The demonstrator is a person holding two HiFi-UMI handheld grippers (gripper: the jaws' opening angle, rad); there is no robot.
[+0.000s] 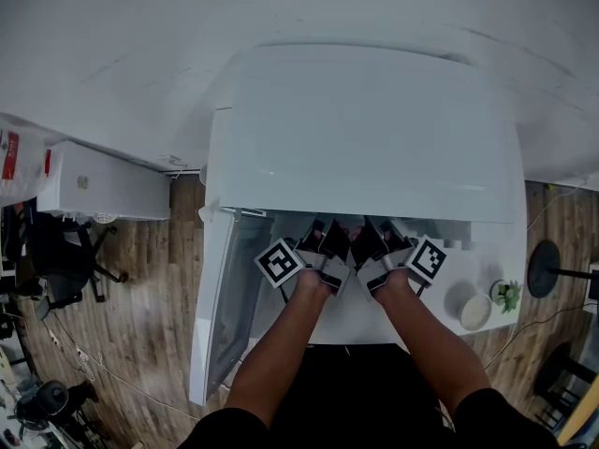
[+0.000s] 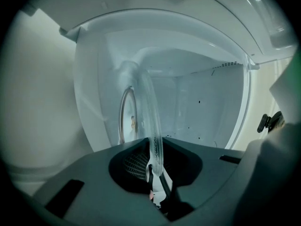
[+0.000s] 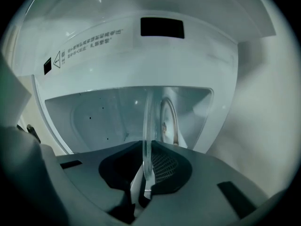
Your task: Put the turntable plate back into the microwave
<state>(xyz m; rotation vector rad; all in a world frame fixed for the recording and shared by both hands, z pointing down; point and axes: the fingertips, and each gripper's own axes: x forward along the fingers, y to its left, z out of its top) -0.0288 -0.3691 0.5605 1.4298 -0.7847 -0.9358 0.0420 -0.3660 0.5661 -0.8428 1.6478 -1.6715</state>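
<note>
The glass turntable plate (image 2: pixel 151 121) sits partly inside the cavity of the microwave (image 1: pixel 360 129). The left hand-held gripper (image 2: pixel 155 175) and the right hand-held gripper (image 3: pixel 146 175) are each clenched on its rim. We judge this to be the insertion step. Next we should lower the plate level onto the cavity floor, then release. Only the gripper views show plate and cavity. The head view shows the microwave's top, with the open door (image 1: pixel 220 297) at 8 o'clock from the grippers.
</note>
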